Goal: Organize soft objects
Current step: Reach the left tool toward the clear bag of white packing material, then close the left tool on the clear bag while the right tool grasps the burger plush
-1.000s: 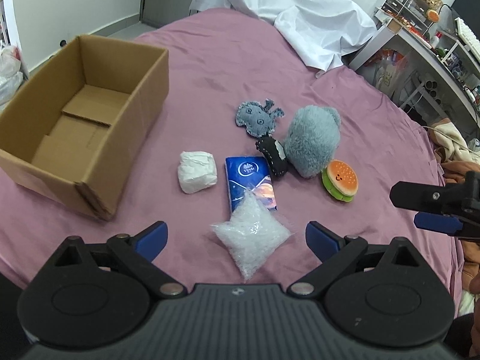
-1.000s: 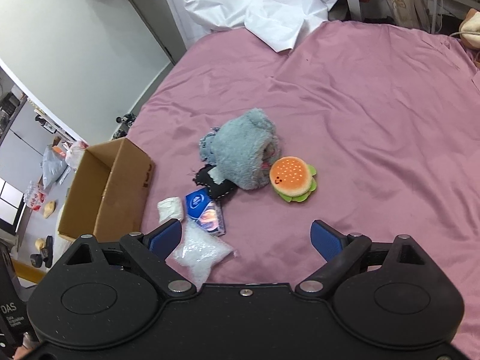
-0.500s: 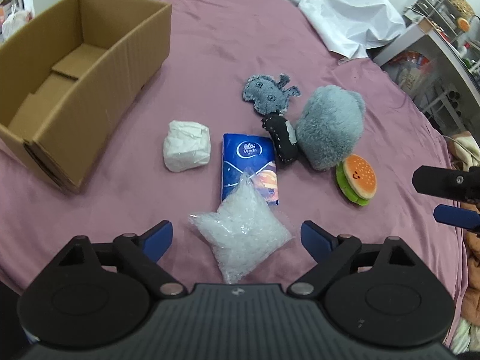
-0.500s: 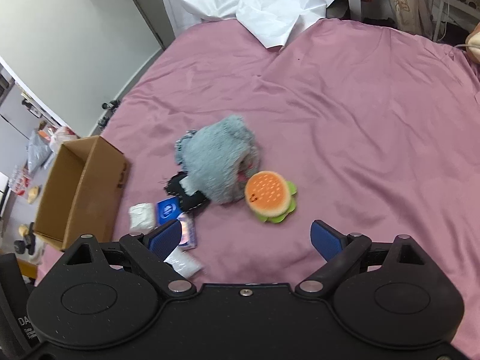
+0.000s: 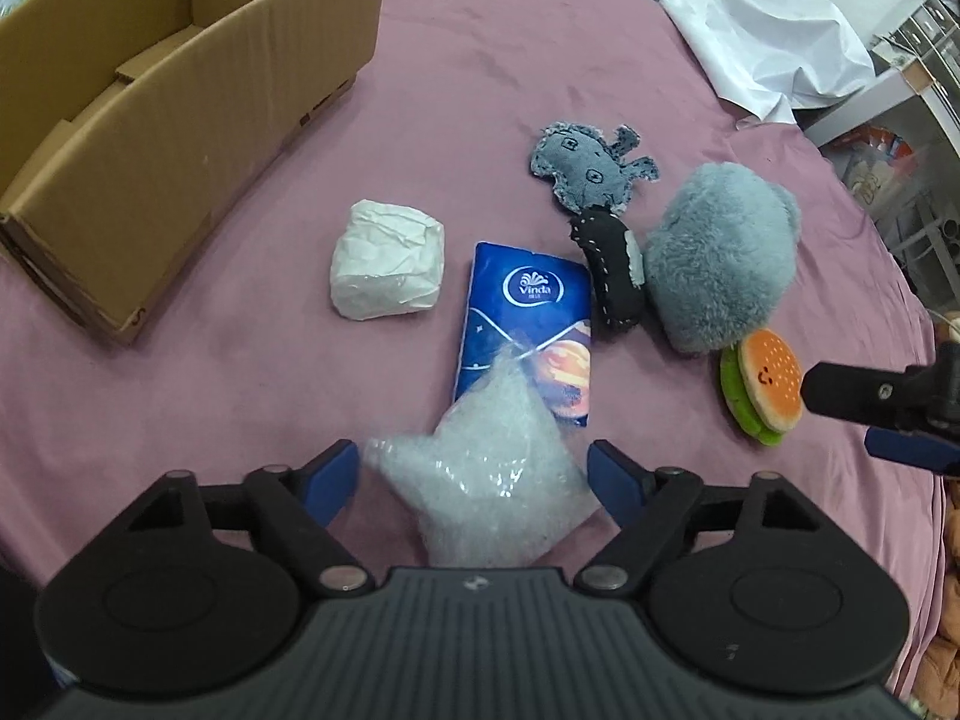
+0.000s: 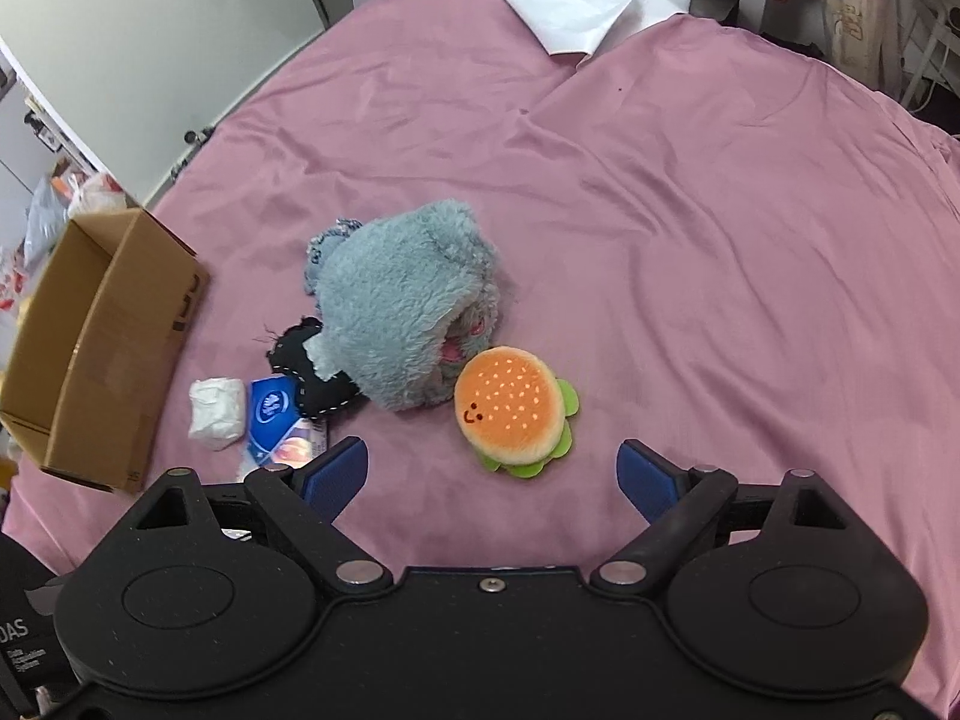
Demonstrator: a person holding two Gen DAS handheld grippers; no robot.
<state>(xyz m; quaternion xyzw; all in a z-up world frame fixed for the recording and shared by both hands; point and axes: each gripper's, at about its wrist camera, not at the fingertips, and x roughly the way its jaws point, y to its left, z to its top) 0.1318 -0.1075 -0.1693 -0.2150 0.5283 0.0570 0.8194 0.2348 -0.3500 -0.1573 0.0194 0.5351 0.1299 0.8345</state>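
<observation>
A crinkled clear plastic bag point(image 5: 486, 480) lies on the pink bedspread between the blue pads of my left gripper point(image 5: 474, 477). The jaws are closing, and each pad stands just at the bag's side. Beyond it lie a blue tissue pack point(image 5: 528, 324), a white paper wad point(image 5: 387, 267), a denim toy point(image 5: 588, 165), a black felt piece point(image 5: 609, 276) and a grey plush point(image 5: 720, 258). A burger plush point(image 6: 510, 414) sits just ahead of my right gripper point(image 6: 492, 474), which is wide, closing slightly, with nothing between its pads.
An open cardboard box point(image 5: 180, 120) stands at the left on the bed, with nothing inside that I can see. A white sheet point(image 5: 750, 24) is bunched at the far end. Shelving and clutter stand beyond the bed's right edge. Bare pink bedspread point(image 6: 720, 240) stretches right of the toys.
My left gripper has come down onto the clear bag and its jaws have narrowed around it. My right gripper has moved closer to the burger plush, which now sits centred ahead of its pads.
</observation>
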